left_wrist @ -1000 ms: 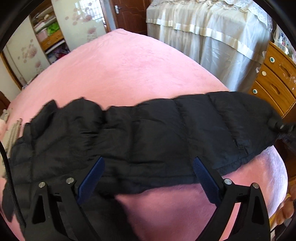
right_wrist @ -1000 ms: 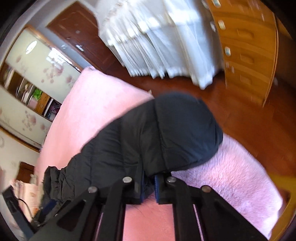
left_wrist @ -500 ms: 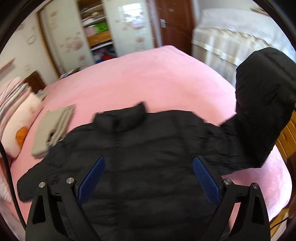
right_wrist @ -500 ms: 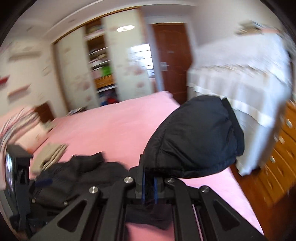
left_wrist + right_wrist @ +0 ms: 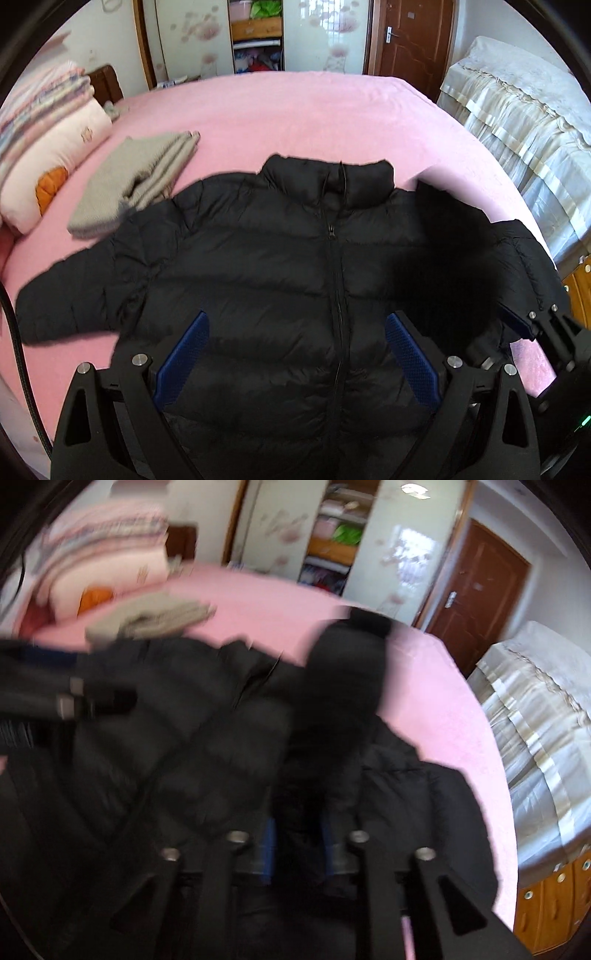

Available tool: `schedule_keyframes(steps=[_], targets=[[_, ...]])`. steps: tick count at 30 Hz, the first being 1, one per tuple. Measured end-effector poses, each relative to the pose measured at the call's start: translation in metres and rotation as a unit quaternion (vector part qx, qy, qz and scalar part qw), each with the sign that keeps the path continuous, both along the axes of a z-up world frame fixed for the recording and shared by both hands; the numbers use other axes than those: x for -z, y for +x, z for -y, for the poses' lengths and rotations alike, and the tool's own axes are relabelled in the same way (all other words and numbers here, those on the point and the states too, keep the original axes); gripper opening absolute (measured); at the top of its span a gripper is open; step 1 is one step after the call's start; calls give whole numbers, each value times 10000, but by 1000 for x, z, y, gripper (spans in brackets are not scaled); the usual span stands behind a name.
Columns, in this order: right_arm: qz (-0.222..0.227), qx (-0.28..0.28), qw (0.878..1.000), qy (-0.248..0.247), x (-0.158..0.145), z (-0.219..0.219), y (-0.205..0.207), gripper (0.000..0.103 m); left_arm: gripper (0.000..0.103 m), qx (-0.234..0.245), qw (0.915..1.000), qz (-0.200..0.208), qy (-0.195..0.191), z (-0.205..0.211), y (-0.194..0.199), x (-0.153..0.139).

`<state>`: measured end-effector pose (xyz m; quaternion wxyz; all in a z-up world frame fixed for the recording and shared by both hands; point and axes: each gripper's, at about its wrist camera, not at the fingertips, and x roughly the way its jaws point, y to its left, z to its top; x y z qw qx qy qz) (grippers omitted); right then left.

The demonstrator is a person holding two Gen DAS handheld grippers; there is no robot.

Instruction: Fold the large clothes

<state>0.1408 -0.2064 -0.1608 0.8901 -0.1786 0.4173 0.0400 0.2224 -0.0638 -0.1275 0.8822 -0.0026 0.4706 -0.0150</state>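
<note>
A black puffer jacket [image 5: 280,266] lies front up on the pink bed [image 5: 295,110], zipper closed, collar away from me. Its left sleeve [image 5: 74,291] is stretched out flat. My left gripper [image 5: 295,354] is open and empty, hovering over the jacket's lower body. My right gripper [image 5: 295,845] is shut on the jacket's right sleeve [image 5: 340,709], which is lifted and folded inward over the jacket's right side. The right gripper also shows at the right edge of the left wrist view [image 5: 524,325]. The right wrist view is blurred.
A folded beige garment [image 5: 136,184] lies on the bed left of the collar. Stacked quilts and a pillow [image 5: 48,147] sit at the far left. A white-covered piece of furniture [image 5: 524,122] and a wooden dresser [image 5: 554,904] stand to the right of the bed.
The right gripper has carried the sleeve from the bed's right edge up and inward over the jacket. The left gripper has swung round over the jacket's body, still open.
</note>
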Motion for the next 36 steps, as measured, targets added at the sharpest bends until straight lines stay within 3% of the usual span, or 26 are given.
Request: schedule_keyframes(steps=[2, 4, 15, 20, 27, 32, 36], targets=[[-63, -18, 10000, -50, 5, -1, -5, 56, 96, 37, 9999, -55, -82, 0, 2, 6], [-58, -34, 10000, -35, 5, -1, -10, 64, 96, 98, 9998, -120, -142, 1, 4, 13], [116, 44, 9987, 498, -28, -5, -29, 64, 96, 309, 9963, -384, -706, -2, 6, 30], [256, 393, 9975, 536, -46, 7, -47, 64, 96, 478, 9946, -382, -843, 8, 4, 29], [577, 1084, 9879, 950, -74, 41, -75, 64, 96, 763, 9897, -427, -1134, 23, 5, 29], [737, 1563, 9785, 1123, -80, 70, -89, 65, 94, 758, 9760, -749, -1898, 17, 19, 50], [617, 1824, 9724, 1314, -69, 89, -91, 65, 75, 625, 9557, -1063, -2674, 9, 34, 78]])
